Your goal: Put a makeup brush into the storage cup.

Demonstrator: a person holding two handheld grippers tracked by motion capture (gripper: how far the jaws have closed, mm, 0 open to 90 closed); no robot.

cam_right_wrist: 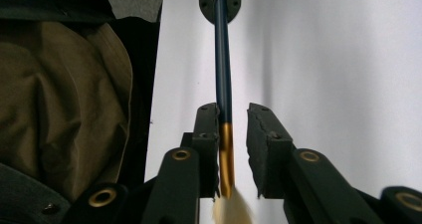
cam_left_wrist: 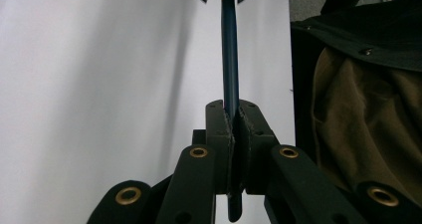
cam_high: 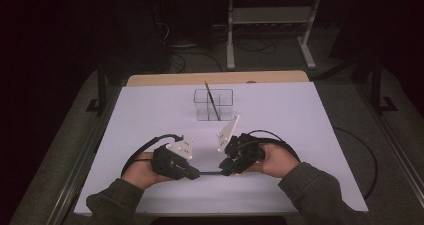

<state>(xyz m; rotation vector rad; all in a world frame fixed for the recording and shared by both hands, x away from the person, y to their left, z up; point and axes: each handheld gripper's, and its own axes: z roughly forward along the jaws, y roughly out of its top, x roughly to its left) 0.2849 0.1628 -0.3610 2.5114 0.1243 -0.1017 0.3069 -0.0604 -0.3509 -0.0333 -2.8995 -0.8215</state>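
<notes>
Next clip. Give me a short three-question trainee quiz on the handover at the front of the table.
1. True or false: the left claw is clamped on the brush handle.
2. Which claw holds the brush's gold ferrule between open jaws? A left, B right.
3. What stands in the clear box farther back?

Key: 1 true. 2 B, the right claw. 3 A second thin brush, leaning.
</notes>
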